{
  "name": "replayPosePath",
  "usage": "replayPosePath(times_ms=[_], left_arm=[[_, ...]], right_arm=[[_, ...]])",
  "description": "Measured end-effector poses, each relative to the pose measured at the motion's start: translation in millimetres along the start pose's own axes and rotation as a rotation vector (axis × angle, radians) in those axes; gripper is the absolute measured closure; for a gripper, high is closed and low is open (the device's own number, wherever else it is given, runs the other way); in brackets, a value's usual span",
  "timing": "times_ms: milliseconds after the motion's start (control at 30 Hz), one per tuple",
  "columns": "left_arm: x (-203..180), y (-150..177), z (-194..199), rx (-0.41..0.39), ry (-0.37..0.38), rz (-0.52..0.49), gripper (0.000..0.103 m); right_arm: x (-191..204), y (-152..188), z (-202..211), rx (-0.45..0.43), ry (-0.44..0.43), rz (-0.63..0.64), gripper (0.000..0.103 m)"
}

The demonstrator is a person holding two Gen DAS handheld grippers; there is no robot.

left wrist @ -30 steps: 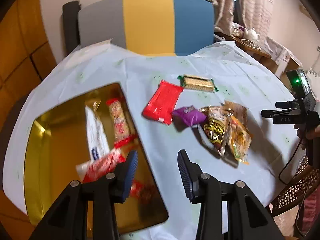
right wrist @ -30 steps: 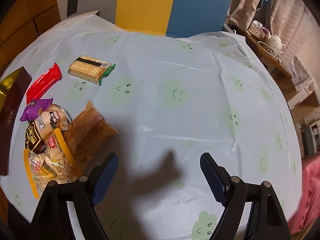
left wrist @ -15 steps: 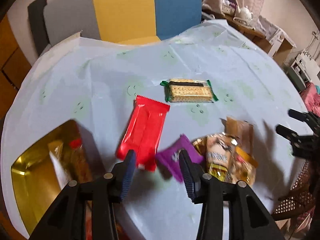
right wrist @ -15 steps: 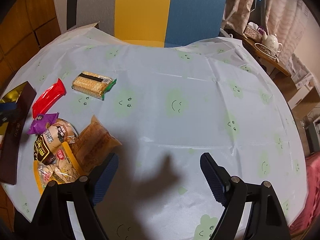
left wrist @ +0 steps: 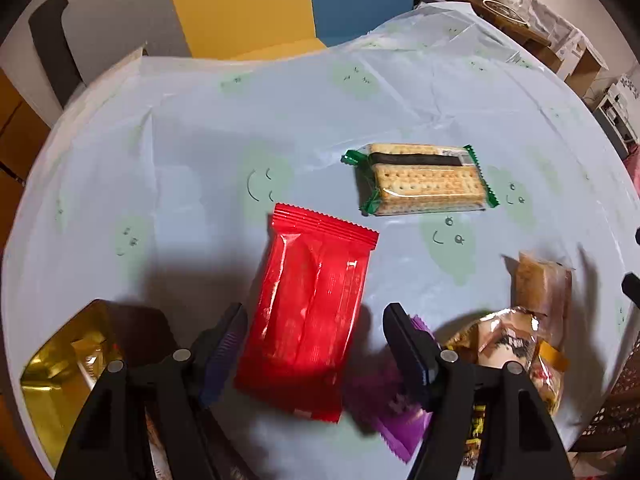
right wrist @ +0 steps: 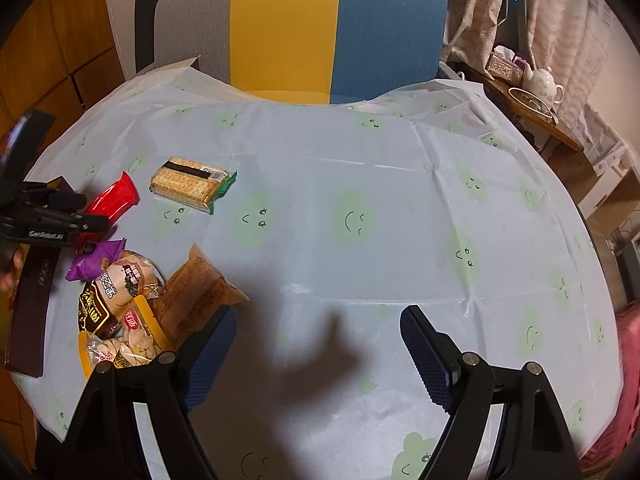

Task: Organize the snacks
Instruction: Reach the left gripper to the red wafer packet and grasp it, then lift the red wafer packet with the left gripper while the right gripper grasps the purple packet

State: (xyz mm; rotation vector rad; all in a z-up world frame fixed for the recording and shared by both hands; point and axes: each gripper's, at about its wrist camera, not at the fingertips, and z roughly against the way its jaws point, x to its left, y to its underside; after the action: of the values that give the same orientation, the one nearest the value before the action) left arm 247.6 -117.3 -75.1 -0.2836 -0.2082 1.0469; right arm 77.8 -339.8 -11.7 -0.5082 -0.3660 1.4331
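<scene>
Two views, listed in turn

Left wrist view: left claw [left wrist: 314, 334] with fingers apart, nothing clamped, poised over the desk [left wrist: 192, 168], which carries a pale blue cloth with green smiley prints. Red snack packet [left wrist: 310, 308] lies flat on the cloth, its near half between the two fingertips; whether the pads touch it cannot be told. Purple wrapper [left wrist: 394, 412] lies just beside the red packet, partly under the right finger. Cracker pack with green ends [left wrist: 420, 180] lies farther out, apart from the claw. Brown bag [left wrist: 542, 282] and a heap of printed snack bags [left wrist: 516, 356] sit at the right, touching one another. Gold tray [left wrist: 52, 376] at lower left, just beside the left finger, holding wrappers too blurred to name.

Right wrist view: right claw [right wrist: 316, 344] with fingers wide apart, holding nothing, over bare cloth at the near side of the desk [right wrist: 400, 200]. Snack heap [right wrist: 120, 312] and brown bag [right wrist: 196, 296] lie just beside its left finger. Purple wrapper [right wrist: 94, 260], red packet [right wrist: 112, 200] and cracker pack [right wrist: 188, 186] lie farther left, well apart from it. Left claw [right wrist: 94, 212] enters at far left, at the red packet. Tricolour chair [right wrist: 340, 28] stands behind the desk
</scene>
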Motion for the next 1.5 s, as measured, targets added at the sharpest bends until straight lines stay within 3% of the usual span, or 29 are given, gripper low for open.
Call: replayPosePath(times_ms=[67,200,500,700,833,1167,1400,1500], left_arm=[[0,0,-6,0.005,-0.022,-0.003,0.05],[-5,6,-8,-0.027,-0.024,-0.018,0.059],[-5,31,29,-0.15,-0.043,0.053,0.06],[-7,62,89,-0.276,-0.002,0.091,0.06],[-23,91,112,-0.33,0.034,0.05,0.06],[-71,184,109,-0.238,0.137,-0.048,0.06],[-86,219,75,-0.175,0.121,-0.056,0.06],[-89,225,71,-0.2,0.11,-0.053,0.06]], right_arm=[[0,0,0,-0.001,0.001,0.001,0.019],[0,-1,-1,0.002,0.005,0.0,0.019],[-1,0,-2,0.0,0.025,0.0,0.019],[-3,0,-2,-0.005,0.038,-0.01,0.019],[-2,0,-2,-0.005,0.044,-0.009,0.019],[0,0,1,-0.02,0.025,-0.007,0.019],[3,1,1,-0.018,0.02,0.001,0.019],[6,2,2,-0.022,0.013,0.01,0.019]])
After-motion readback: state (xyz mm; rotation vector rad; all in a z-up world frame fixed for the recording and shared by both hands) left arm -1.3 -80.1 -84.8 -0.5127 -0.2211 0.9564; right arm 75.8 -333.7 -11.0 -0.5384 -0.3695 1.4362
